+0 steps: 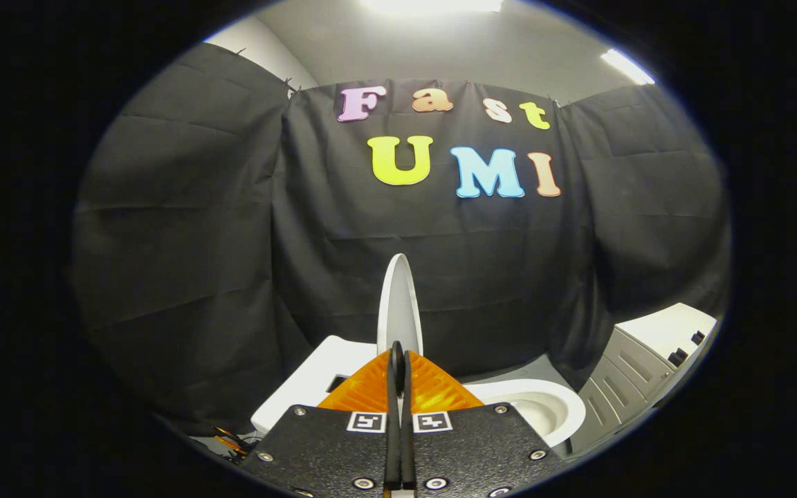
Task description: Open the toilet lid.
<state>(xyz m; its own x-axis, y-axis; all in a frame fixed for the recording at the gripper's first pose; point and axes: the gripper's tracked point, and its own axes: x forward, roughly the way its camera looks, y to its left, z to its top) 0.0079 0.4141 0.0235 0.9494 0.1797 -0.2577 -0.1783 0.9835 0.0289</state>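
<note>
Gripper (399, 360) fingers pressed together, empty; toilet lid (399, 304) upright, edge-on, just beyond tips.

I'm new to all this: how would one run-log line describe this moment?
toilet lid: raised upright, edge-on | gripper: fingers closed together, just below lid edge, grip unclear | toilet bowl: uncovered

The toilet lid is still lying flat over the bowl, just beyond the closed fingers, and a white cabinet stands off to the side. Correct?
Not quite. In the gripper view the toilet lid stands upright, seen edge-on beyond the gripper, whose fingers are closed. The bowl is uncovered. The white cabinet is right.
</note>
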